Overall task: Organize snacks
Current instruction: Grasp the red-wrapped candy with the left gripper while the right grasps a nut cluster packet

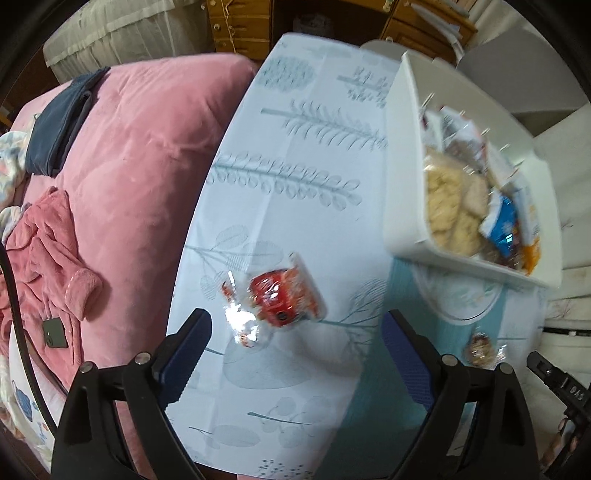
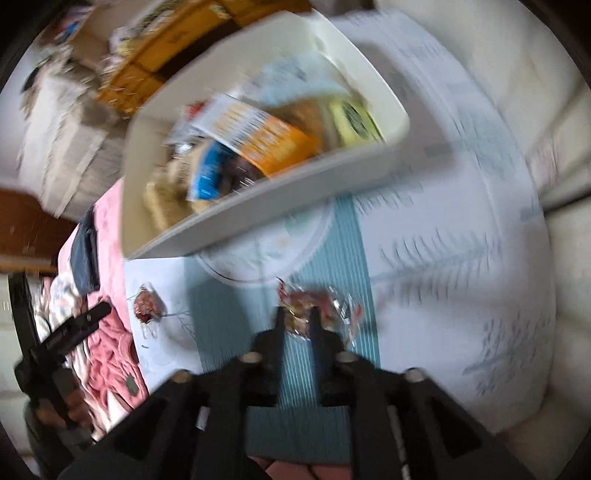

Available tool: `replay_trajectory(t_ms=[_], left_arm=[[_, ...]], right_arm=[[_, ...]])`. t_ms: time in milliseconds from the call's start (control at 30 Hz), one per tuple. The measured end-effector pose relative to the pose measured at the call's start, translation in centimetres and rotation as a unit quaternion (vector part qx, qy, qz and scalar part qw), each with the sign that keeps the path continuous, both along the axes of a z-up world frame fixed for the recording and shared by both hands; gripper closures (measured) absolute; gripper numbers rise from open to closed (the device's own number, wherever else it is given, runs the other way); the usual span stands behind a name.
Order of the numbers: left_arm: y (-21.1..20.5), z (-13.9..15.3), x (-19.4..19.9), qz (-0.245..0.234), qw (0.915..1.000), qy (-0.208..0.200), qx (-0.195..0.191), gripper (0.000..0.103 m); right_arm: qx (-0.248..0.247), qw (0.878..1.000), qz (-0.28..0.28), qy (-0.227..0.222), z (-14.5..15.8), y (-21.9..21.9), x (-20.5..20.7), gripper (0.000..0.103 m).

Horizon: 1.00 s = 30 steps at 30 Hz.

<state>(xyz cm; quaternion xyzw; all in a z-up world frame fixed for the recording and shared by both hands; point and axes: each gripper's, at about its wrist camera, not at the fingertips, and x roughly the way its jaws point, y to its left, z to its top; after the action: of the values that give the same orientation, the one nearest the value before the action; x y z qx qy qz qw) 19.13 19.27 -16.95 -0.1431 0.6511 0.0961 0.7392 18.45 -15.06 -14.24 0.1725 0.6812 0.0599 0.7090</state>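
A red snack packet in clear wrap (image 1: 279,299) lies on the leaf-print tablecloth (image 1: 288,177). My left gripper (image 1: 295,345) is open just short of it, one jaw on each side. My right gripper (image 2: 295,319) is shut on a small clear-wrapped snack (image 2: 325,304) over the blue striped mat (image 2: 328,354). That snack also shows in the left wrist view (image 1: 480,347). A white bin (image 1: 404,206) full of snack packets stands at the right; in the right wrist view the bin (image 2: 266,206) is just beyond my gripper. The red packet (image 2: 147,304) lies at left there.
A pink blanket (image 1: 140,177) and pink garment (image 1: 48,266) with a phone (image 1: 54,332) lie left of the table. A white plate (image 2: 258,254) sits partly under the bin. Wooden drawers (image 1: 240,26) stand behind. The right wrist view is motion-blurred.
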Motion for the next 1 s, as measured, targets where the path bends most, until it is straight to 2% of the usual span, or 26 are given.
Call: replay_trajectory(t_ms=[33,67,267,433,567,700,767,933,1000], left_arm=[[0.2,-0.6,-0.1,-0.001,1.0000,0.005,-0.004,0.011],[0.4,-1.1,-0.1,-0.001,0.9999,0.008,-0.008,0.011],[2.0,-3.8,-0.1,-0.007,0.9996,0.025,-0.014,0.011],[3.2,-5.5,0.2,-0.019,0.9989,0.038,-0.021,0.011],[3.7,-6.6,1.1,-0.032,0.9980,0.049,-0.026,0.011],[3.7,-7.7,1.9,-0.045,0.9968,0.058,-0.031,0.011],[3.6,-8.1,2.2,-0.050,0.9963,0.062,-0.033,0.011],[3.2,-8.9,2.4,-0.055,0.9942,0.073,-0.057,0.031],[2.8,-8.7,2.5,-0.064,0.9942,0.065,-0.055,0.038]], right_arm=[[0.002,1.000,-0.015,0.013,-0.5,-0.3,-0.2,0.066],[0.007,0.999,-0.026,0.020,-0.8,-0.5,-0.4,0.061],[0.027,0.993,-0.095,0.069,-2.9,-1.1,-1.1,0.043],[0.037,0.981,-0.153,0.116,-5.0,-1.2,-1.6,0.041],[0.037,0.973,-0.189,0.126,-5.7,-1.2,-1.5,0.040],[0.021,0.970,-0.203,0.134,-6.3,-1.3,-1.1,0.040],[0.018,0.968,-0.208,0.136,-6.6,-1.2,-0.7,0.036],[-0.009,0.966,-0.208,0.155,-7.2,-0.8,0.0,0.035],[-0.002,0.965,-0.215,0.154,-7.3,-0.9,0.1,0.036]])
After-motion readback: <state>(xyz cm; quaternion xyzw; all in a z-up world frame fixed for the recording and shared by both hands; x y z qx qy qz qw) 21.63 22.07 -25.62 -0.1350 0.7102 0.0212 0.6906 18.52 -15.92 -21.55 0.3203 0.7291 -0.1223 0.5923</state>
